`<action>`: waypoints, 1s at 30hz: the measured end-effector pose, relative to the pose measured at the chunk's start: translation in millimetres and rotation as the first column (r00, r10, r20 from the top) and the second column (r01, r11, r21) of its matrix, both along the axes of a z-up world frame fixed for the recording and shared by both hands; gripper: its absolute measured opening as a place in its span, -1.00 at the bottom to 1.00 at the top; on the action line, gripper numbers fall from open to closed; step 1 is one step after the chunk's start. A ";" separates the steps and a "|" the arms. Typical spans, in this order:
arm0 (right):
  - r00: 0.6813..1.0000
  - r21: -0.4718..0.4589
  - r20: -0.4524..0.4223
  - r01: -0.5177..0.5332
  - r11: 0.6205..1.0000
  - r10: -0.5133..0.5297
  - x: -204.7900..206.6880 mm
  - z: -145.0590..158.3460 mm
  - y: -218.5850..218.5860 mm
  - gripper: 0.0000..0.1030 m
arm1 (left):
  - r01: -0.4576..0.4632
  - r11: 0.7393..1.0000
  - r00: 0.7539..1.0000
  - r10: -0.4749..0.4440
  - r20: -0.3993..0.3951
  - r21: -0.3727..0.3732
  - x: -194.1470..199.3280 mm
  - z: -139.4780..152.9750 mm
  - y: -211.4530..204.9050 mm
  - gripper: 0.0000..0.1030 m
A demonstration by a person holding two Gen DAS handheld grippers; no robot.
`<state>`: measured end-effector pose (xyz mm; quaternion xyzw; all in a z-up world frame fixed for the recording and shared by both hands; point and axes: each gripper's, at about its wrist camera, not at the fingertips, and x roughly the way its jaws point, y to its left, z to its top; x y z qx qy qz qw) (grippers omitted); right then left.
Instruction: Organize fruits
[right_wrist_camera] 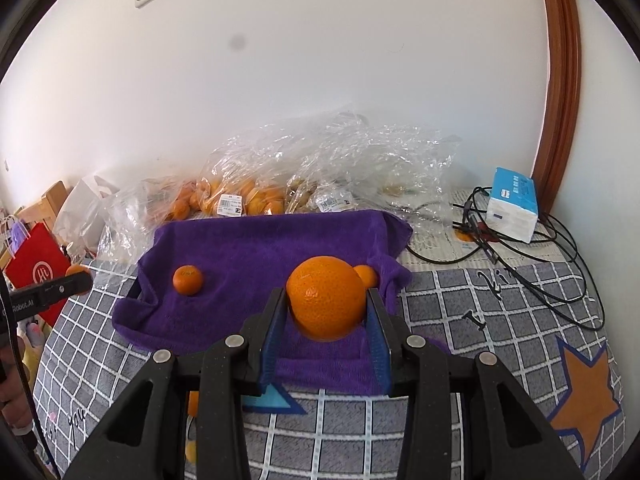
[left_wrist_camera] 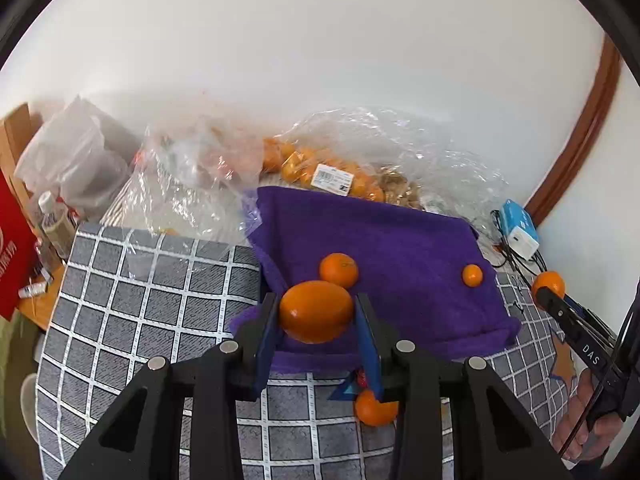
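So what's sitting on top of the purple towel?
Two loose oranges lie on the purple towel: a mid-sized one and a small one partly hidden behind the orange in the right gripper. The cloth under that held orange is covered.

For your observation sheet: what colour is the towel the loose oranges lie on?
Purple. The towel shows best in the right wrist view.
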<state>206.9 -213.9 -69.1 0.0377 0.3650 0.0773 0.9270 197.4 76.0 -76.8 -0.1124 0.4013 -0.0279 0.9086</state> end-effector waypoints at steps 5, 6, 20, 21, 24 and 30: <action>1.000 0.013 -0.011 0.006 1.000 -0.006 19.8 -8.7 -1.8 -0.25 | -0.020 1.000 0.999 0.021 -0.027 0.021 15.6 -11.5 4.2 -0.32; 1.000 0.017 -0.019 0.006 1.000 -0.006 24.5 -11.9 -2.0 -0.25 | -0.019 1.000 0.999 0.020 -0.033 0.022 19.7 -13.6 3.7 -0.32; 0.986 -0.020 -0.160 -0.042 0.999 0.039 64.4 -75.7 13.7 -0.25 | 0.003 0.995 0.995 0.008 -0.104 0.104 64.3 -56.3 -13.2 -0.32; 0.986 -0.026 -0.163 -0.047 0.999 0.042 65.2 -77.8 15.5 -0.25 | 0.005 0.994 0.994 0.007 -0.106 0.109 65.7 -59.3 -13.2 -0.32; 0.983 -0.045 -0.176 -0.054 0.998 0.046 68.7 -85.7 20.2 -0.25 | 0.019 0.994 0.992 -0.006 -0.123 0.104 70.1 -67.2 -13.7 -0.32; 0.980 -0.059 -0.197 -0.049 0.997 0.037 75.5 -96.1 21.1 -0.25 | 0.037 0.991 0.989 -0.018 -0.144 0.126 75.3 -79.2 -20.0 -0.32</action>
